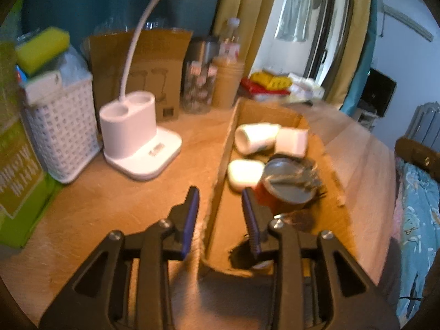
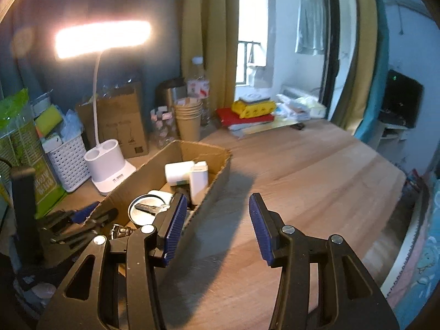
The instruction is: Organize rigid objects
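Observation:
An open cardboard box lies on the wooden desk. Inside it are a white cylinder, a white block, a flat white case, a red can with a small metal tool on its lid, and dark items near me. My left gripper is open and empty, straddling the box's left wall. In the right wrist view the box is at lower left, with the can's lid and white block inside. My right gripper is open and empty, straddling the box's right wall.
A white desk lamp base and a white lattice basket stand left of the box, with a green carton beside them. Paper cups, a bottle and stacked packets line the back. A bed is at right.

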A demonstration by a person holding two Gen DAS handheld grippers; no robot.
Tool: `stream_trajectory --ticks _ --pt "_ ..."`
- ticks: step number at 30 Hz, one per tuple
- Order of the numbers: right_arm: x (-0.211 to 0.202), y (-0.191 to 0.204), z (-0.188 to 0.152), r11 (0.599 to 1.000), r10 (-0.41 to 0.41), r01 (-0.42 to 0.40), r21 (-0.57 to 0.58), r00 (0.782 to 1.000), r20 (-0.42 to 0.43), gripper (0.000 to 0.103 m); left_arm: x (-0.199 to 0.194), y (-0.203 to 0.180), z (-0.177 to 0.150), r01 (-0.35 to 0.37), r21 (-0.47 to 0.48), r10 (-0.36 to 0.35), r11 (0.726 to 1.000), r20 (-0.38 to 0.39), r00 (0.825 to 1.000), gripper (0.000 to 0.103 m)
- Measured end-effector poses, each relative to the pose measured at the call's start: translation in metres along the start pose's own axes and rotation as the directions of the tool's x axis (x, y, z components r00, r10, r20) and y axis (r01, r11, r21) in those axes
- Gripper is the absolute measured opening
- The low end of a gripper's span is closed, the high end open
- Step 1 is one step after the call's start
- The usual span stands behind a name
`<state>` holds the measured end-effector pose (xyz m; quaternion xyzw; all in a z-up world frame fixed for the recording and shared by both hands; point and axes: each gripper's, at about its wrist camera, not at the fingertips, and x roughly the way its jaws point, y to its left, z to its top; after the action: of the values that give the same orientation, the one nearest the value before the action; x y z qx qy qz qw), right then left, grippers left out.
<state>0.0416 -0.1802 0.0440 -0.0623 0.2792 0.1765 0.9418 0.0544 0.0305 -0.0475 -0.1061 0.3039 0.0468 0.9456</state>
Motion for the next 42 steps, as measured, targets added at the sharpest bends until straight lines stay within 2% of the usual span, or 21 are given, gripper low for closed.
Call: stream_trajectory --ticks 1,2,3,7,11,14,17,21,25,27,33,42 --pt "-0.005 -0.002 0.000 1.000 -0.007 0.007 0.004 1.000 0.006 0.051 -0.009 -0.004 0.002 -0.003 0.012 0.003 1.000 0.024 1.000 0.039" --pt "-0.010 -0.004 0.001 1.000 -0.009 0.009 0.010 1.000 0.012 0.051 -0.014 -0.006 0.003 0.002 0.016 -0.003 1.000 0.034 0.999 0.049" --pt "-0.015 -0.006 0.001 1.000 -0.016 0.015 0.015 1.000 0.020 0.051 -0.023 -0.009 0.006 0.028 0.019 -0.029 0.999 0.049 0.998 0.055" --pt "-0.036 -0.009 0.002 0.999 -0.039 0.037 0.024 0.998 0.053 0.051 -0.048 -0.020 0.012 0.055 0.053 -0.060 0.997 0.099 0.993 0.058" --pt "-0.053 -0.011 0.002 0.998 -0.051 0.048 0.030 0.996 0.079 0.053 -0.070 -0.027 0.021 0.081 0.057 -0.088 0.995 0.133 0.987 0.067" --pt "-0.065 -0.014 0.003 0.997 -0.062 0.059 0.041 0.993 0.100 0.054 -0.089 -0.033 0.026 0.093 0.064 -0.102 0.994 0.167 0.981 0.081" --pt "-0.075 -0.015 0.002 0.997 -0.073 0.068 0.048 0.991 0.116 0.054 -0.107 -0.038 0.032 0.106 0.077 -0.119 0.991 0.196 0.973 0.089" --pt "-0.089 -0.016 0.001 0.996 -0.081 0.074 0.055 0.987 0.135 0.055 -0.127 -0.045 0.036 0.109 0.111 -0.133 0.988 0.244 0.961 0.093" --pt "-0.102 -0.017 0.001 0.994 -0.094 0.085 0.064 0.983 0.158 0.062 -0.143 -0.050 0.038 0.101 0.129 -0.133 0.987 0.267 0.954 0.095" --pt "-0.107 -0.017 0.002 0.993 -0.103 0.094 0.065 0.980 0.168 0.062 -0.152 -0.052 0.039 0.103 0.139 -0.139 0.985 0.286 0.948 0.096" --pt "-0.120 -0.017 0.003 0.993 -0.113 0.102 0.063 0.974 0.194 0.063 -0.169 -0.058 0.041 0.165 0.200 -0.220 0.966 0.296 0.930 0.096" --pt "-0.120 -0.018 0.004 0.992 -0.119 0.108 0.066 0.974 0.193 0.063 -0.171 -0.057 0.040 0.134 0.171 -0.184 0.976 0.324 0.928 0.096"
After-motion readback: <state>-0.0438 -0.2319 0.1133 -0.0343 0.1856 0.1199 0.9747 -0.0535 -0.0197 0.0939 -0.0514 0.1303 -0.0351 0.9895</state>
